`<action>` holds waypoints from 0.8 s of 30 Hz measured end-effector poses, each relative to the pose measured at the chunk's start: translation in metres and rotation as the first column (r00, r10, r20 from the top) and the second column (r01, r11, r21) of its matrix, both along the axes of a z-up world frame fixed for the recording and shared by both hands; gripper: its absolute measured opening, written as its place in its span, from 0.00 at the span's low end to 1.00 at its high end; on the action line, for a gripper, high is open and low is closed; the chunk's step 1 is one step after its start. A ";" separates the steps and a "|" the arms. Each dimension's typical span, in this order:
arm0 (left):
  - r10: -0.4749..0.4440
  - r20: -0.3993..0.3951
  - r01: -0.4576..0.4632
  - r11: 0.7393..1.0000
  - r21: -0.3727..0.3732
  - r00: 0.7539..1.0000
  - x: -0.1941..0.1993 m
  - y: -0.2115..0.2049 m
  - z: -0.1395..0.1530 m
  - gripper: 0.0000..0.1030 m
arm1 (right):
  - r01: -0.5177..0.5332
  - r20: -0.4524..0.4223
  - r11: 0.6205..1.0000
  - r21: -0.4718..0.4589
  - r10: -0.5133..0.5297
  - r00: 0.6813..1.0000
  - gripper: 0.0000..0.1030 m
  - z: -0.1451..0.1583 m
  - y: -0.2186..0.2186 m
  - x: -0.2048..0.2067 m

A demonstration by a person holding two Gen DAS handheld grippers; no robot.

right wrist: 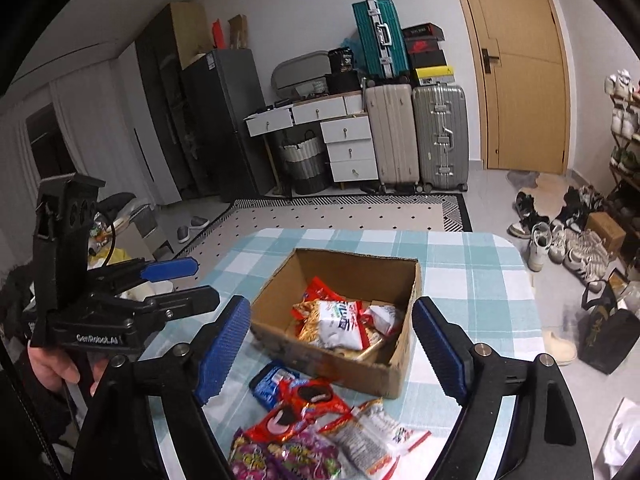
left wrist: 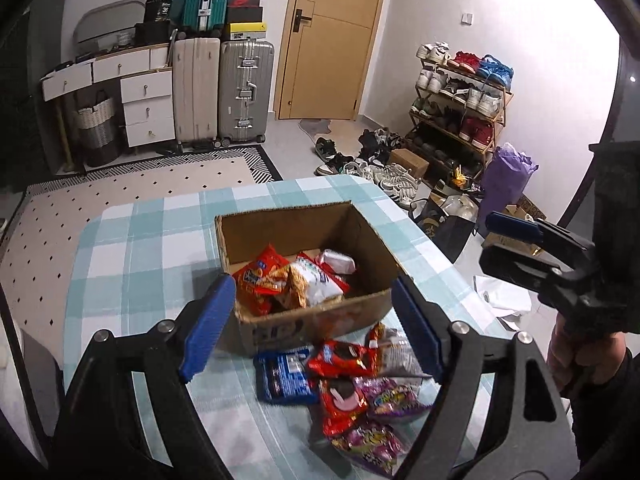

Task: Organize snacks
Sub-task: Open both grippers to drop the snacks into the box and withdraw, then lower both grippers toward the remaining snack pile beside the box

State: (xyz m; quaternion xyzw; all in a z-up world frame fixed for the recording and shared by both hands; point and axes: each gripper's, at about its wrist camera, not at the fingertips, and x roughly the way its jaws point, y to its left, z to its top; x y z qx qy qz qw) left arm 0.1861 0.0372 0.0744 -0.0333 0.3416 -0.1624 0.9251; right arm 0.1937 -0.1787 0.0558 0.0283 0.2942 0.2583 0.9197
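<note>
Both pairs of fingers stand released with nothing between them: my left gripper [left wrist: 314,330] hangs spread above the near edge of the cardboard box [left wrist: 280,236], and my right gripper [right wrist: 332,350] hangs likewise from the other side, jaws wide and empty. No earlier view is on my screen, so I only report how they stand.

Counting the snacks: inside the box I make out roughly four packets, an orange-red one [left wrist: 256,276], a white-and-yellow one [left wrist: 316,282], a small white wrapped one [left wrist: 338,260] and a red one mostly buried beneath (the heap overlaps, so the count is loose). On the checked desk [left wrist: 140,248] just in front of the box lies a second heap: one blue biscuit pack [left wrist: 282,376], two red biscuit packs [left wrist: 344,360], two purple candy bags [left wrist: 394,398] and one white-and-red packet [right wrist: 372,436].

Each gripper points downward toward the box at a slant. A hand [left wrist: 576,356] grips the right gripper's handle at the frame's right edge in the left view; the other hand [right wrist: 60,368] shows beneath the left gripper in the right view.

Labels on the packets are blurred beyond reading, and the lowest candy bag is cut off by the frame.
</note>
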 end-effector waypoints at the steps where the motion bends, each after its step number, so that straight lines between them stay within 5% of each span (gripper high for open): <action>1: 0.003 0.000 -0.003 1.000 -0.001 1.000 -0.005 0.000 -0.001 0.78 | -0.003 0.003 1.000 -0.004 0.003 1.000 0.83 0.000 0.001 -0.007; 24: 0.092 -0.039 -0.092 0.996 0.002 0.995 -0.091 -0.013 -0.053 0.90 | 0.007 -0.027 1.000 0.008 -0.007 1.000 0.87 -0.043 0.001 -0.090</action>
